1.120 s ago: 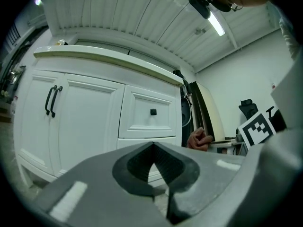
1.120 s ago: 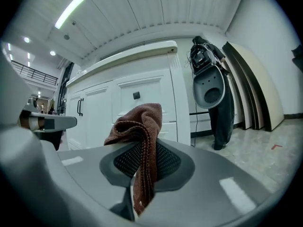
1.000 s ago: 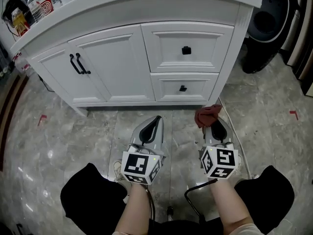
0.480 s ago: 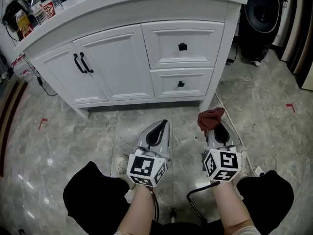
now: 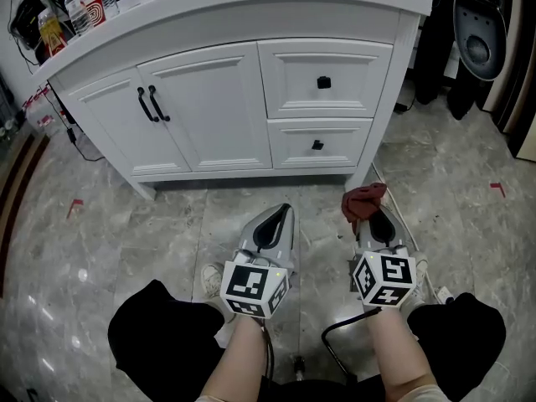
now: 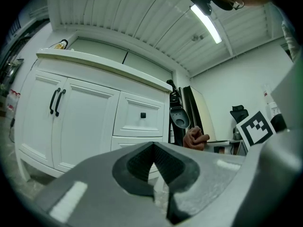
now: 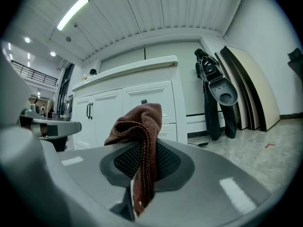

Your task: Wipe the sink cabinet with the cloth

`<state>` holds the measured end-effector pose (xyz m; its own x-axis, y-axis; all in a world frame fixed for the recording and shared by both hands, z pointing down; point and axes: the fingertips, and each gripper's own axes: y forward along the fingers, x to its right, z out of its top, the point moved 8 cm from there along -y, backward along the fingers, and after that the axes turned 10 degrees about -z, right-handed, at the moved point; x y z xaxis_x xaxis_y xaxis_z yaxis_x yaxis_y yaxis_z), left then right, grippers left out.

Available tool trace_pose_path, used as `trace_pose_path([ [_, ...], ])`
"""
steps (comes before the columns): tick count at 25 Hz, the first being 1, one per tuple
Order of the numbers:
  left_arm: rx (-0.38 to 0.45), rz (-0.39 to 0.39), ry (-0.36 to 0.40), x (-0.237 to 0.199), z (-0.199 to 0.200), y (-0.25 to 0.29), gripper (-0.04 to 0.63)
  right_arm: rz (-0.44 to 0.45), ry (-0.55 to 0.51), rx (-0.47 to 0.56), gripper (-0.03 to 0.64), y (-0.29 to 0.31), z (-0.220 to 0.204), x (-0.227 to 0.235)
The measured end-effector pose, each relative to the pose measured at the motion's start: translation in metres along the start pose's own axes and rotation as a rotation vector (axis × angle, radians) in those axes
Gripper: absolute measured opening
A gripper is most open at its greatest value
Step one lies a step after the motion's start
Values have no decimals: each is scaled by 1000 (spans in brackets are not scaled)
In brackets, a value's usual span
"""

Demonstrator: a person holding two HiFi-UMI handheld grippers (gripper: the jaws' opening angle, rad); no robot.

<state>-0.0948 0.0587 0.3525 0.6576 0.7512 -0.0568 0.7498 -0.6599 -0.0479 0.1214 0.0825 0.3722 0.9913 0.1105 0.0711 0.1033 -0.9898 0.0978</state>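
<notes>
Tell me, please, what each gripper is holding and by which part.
The right gripper pinches the reddish-brown cloth by a hanging fold, its bulk bunched above the jaws. The left gripper holds nothing, jaws together.

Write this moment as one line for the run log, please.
stage: before wiping | right gripper: shut on cloth | left gripper: shut, empty | sink cabinet: not yet touched

1. Glossy grey marbled tile floor (image 5: pixel 126 224), with red tape marks at 9 o'clock (image 5: pixel 73 207) and 3 o'clock (image 5: pixel 501 190) in the head view.
2. In the right gripper view, a white slatted ceiling (image 7: pixel 156 8) with a lit tube light (image 7: pixel 73 11) at 11 o'clock.
3. Pale boards (image 7: pixel 251 89) lean on the white wall (image 7: pixel 272 37) at 3 o'clock.
</notes>
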Motion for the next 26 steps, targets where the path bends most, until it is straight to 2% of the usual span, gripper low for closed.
trace_pose_path([
  [7, -9, -11, -2, -1, -6, 1, 0, -17, 50, -18, 86, 2, -2, 5],
  [26, -17, -45, 8, 7, -13, 9, 0, -1, 63, -35, 86, 3, -9, 0],
])
